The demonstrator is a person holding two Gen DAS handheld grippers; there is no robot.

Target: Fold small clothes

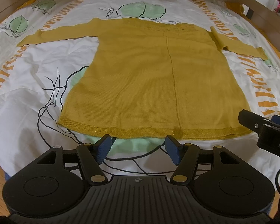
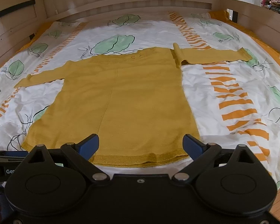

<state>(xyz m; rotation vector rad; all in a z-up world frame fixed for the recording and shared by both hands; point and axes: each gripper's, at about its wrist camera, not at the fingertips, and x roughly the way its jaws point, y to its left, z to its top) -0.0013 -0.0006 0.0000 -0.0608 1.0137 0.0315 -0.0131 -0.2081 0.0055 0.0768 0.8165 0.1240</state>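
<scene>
A mustard-yellow knitted long-sleeved sweater lies spread flat on the bed, which is covered by a white duvet printed with green leaves and orange stripes. The sweater's hem runs along the bed's near edge, its neckline points toward the wooden headboard, and both sleeves stretch sideways toward the bed's long edges. No fold has been made yet, as far as can be judged: body and sleeves are fully laid out, so the whole folding sequence is left. The one exception is a small turned-over ridge at the right shoulder, which may need smoothing.

The left hand-held gripper hovers just short of the hem near its middle, jaws spread wide and empty. The right hand-held gripper sits over the hem's right part, jaws also wide apart, holding nothing; whether its blue pads touch the knit cannot be told.

Open duvet surrounds the sweater on both sides and beyond the neckline, giving ample room to swing sleeves inward. Wooden side rails border the bed, well away from the sleeve cuffs.
</scene>
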